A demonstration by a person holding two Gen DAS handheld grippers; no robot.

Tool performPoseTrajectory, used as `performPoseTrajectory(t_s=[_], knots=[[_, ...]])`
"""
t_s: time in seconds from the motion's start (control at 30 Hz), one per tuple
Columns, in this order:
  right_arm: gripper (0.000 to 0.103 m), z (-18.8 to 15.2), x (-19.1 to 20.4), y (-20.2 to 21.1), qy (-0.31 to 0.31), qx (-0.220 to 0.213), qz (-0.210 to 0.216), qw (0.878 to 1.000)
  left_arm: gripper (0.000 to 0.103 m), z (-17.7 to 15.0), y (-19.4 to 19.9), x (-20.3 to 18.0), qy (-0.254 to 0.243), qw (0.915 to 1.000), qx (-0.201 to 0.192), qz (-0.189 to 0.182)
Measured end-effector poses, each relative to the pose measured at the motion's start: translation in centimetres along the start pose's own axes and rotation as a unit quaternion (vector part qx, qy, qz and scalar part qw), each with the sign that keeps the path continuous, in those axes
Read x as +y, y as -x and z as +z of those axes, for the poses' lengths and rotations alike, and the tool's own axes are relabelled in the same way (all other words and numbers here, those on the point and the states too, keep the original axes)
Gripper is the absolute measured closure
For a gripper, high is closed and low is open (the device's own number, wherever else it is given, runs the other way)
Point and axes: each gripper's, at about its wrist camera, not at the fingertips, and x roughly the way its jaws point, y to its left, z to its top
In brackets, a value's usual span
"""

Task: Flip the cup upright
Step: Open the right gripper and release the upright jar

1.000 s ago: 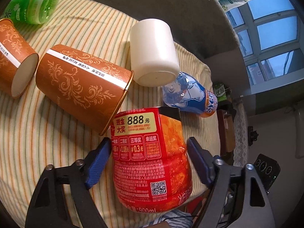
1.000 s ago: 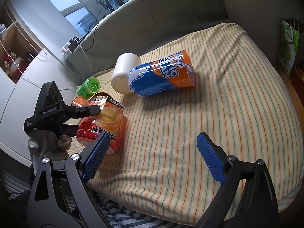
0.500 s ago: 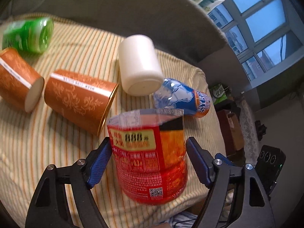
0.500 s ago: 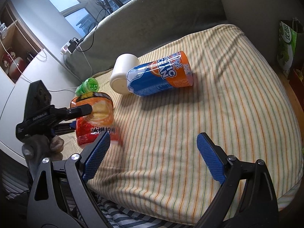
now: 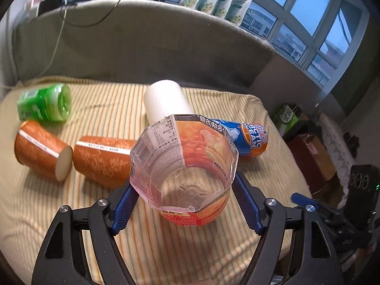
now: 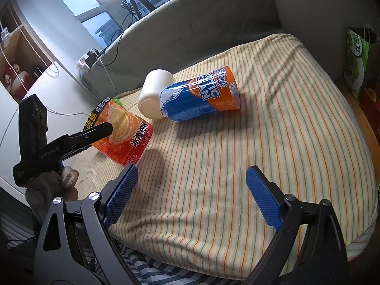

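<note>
The left gripper [image 5: 184,201] pinched the red cup [image 5: 184,166] low on its sides, at about six o'clock on the striped cushion [image 5: 59,213], near the front edge. Its mouth faced up, the long axis near vertical with a slight lean. On so soft a surface the thin-walled cup could, I judged, tip once let go, or buckle under the squeeze. At three o'clock the right gripper [image 6: 191,196] hung spread wide, holding nothing.
</note>
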Motion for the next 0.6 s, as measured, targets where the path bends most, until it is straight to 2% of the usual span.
performPoseTrajectory(t_s=[0.6], knots=[[0.009, -0.4, 1.3, 1.0, 0.035, -0.023, -0.036, 0.998, 0.026, -1.2, -0.6, -2.8, -0.088, 0.9945, -0.022, 0.053]])
